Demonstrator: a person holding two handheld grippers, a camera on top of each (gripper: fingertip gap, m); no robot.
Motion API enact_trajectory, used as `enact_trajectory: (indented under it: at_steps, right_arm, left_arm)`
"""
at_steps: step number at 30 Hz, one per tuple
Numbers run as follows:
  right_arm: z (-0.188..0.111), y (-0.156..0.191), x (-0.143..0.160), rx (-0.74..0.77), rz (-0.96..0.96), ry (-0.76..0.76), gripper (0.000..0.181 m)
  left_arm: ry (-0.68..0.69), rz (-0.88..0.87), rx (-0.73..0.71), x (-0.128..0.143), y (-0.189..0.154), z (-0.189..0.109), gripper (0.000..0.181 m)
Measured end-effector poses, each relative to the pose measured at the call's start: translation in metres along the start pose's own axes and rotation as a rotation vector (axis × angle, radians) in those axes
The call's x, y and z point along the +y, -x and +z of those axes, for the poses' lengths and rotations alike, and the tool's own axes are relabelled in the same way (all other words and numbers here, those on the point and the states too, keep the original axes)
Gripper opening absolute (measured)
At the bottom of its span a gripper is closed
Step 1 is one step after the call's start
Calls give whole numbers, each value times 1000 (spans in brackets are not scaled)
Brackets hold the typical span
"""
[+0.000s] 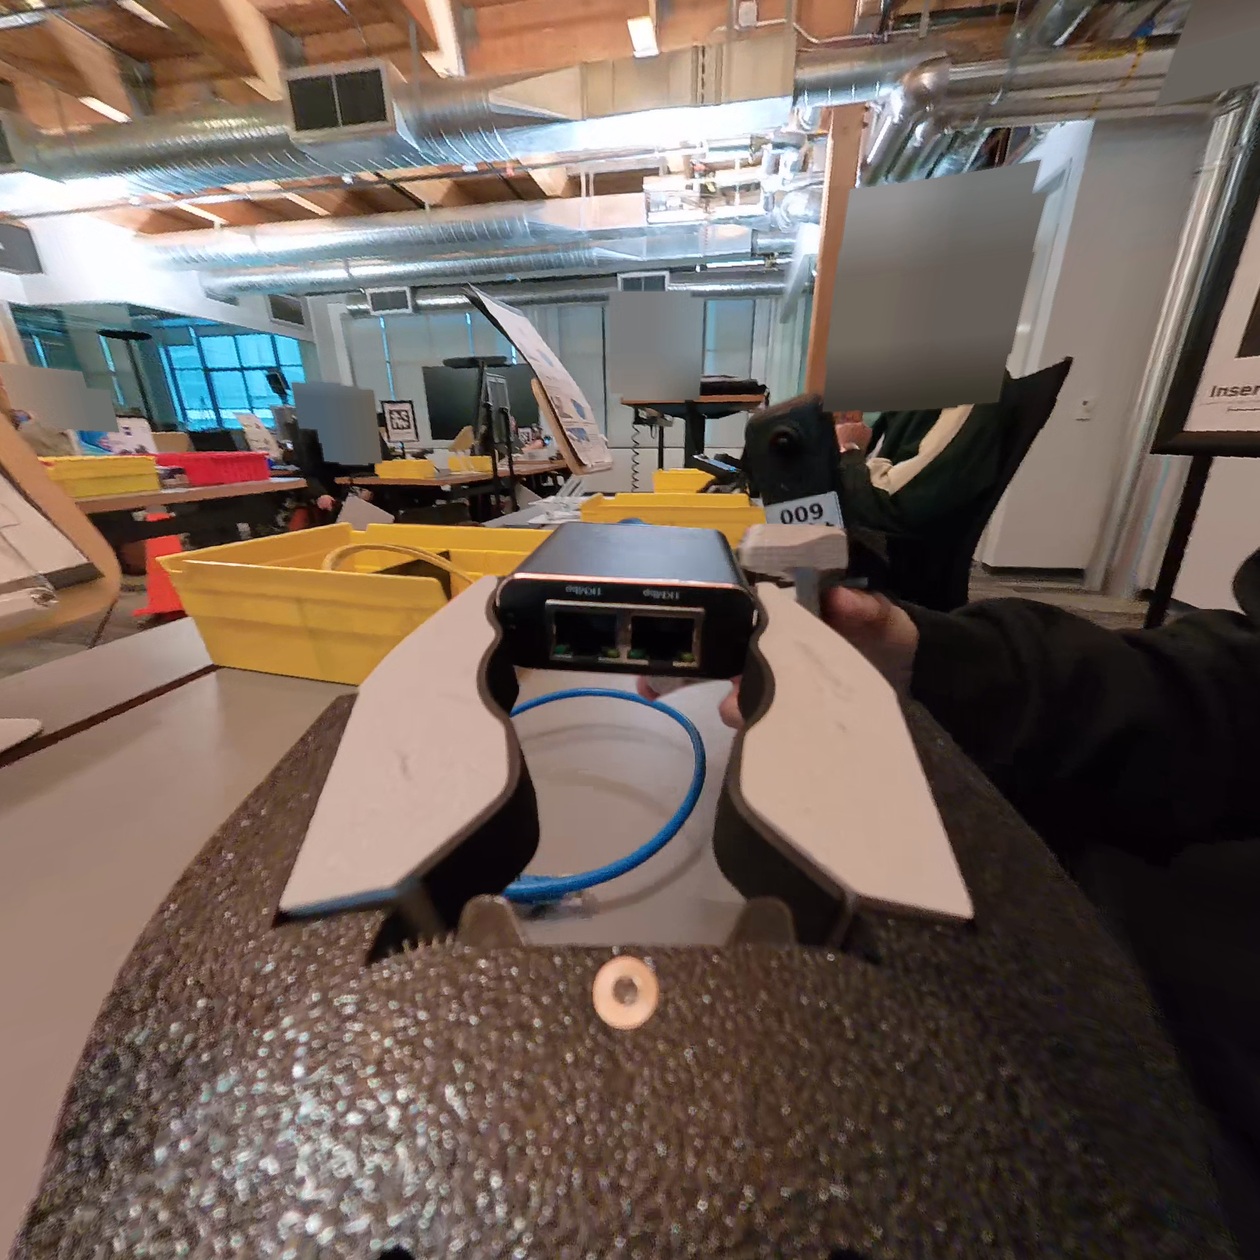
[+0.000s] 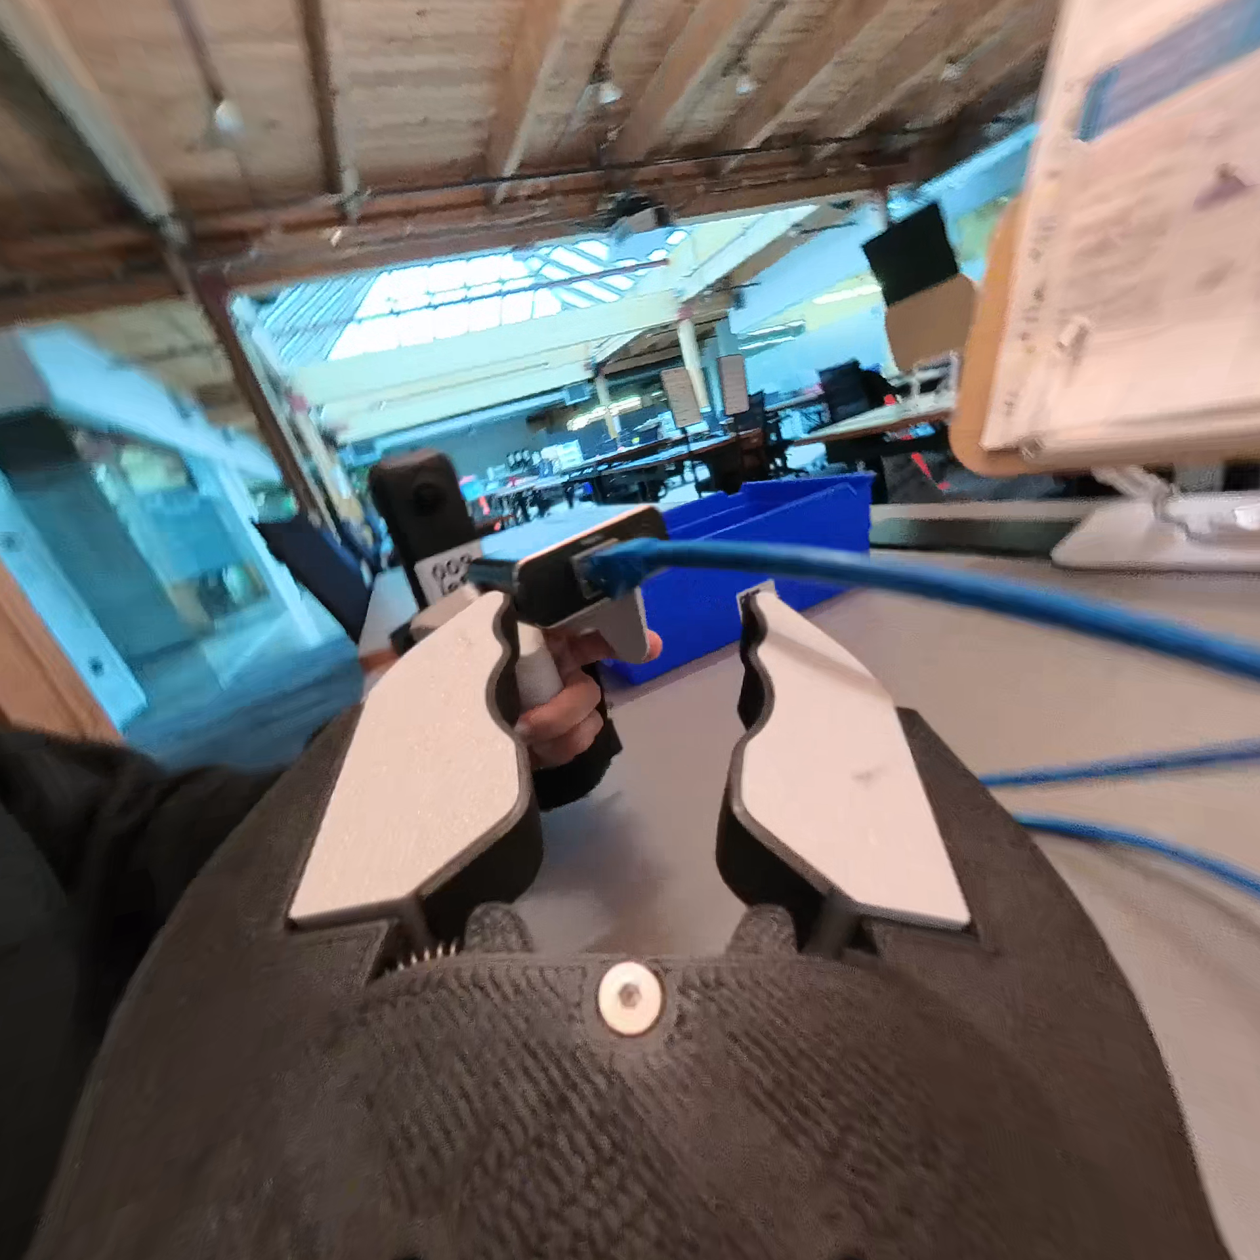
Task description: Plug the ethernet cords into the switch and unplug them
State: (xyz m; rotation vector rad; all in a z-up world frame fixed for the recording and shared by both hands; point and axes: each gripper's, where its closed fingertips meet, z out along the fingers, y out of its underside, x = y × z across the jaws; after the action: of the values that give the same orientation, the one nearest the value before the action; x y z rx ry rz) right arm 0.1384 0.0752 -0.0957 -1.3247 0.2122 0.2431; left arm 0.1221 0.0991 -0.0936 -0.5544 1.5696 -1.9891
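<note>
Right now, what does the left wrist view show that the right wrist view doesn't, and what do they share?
Only the left wrist view shows the switch's two empty front ports, the yellow bins and a loose plug end lying on the table.

Only the right wrist view shows a blue cord plugged into the switch's other side, the blue bin and the open right gripper.

Both show the switch clamped in the left gripper.

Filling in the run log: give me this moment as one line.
left gripper: shut on switch | right gripper: open, empty | blue cord: plugged into switch | near ports: both empty
</note>
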Motion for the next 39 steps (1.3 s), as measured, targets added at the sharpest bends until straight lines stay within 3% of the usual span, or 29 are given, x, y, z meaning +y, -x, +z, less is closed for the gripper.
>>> enact_trajectory:
  at_steps: [5, 15, 29, 39]
  right_arm:
    - [2, 2, -8, 35, 485, -154, 53]
    - [10, -1, -1, 43, 964, -322, 19]
    - [11, -4, 8, 78, 1021, -319, 13]
    - [14, -4, 2, -40, 819, -254, 11]
  left_arm:
    - [11, 122, -52, 0, 4, -2, 64]
    - [14, 207, -69, 1, 1, 0, 64]
    - [65, 339, -105, 7, 2, 1, 64]
    - [103, 505, -207, 12, 10, 3, 63]
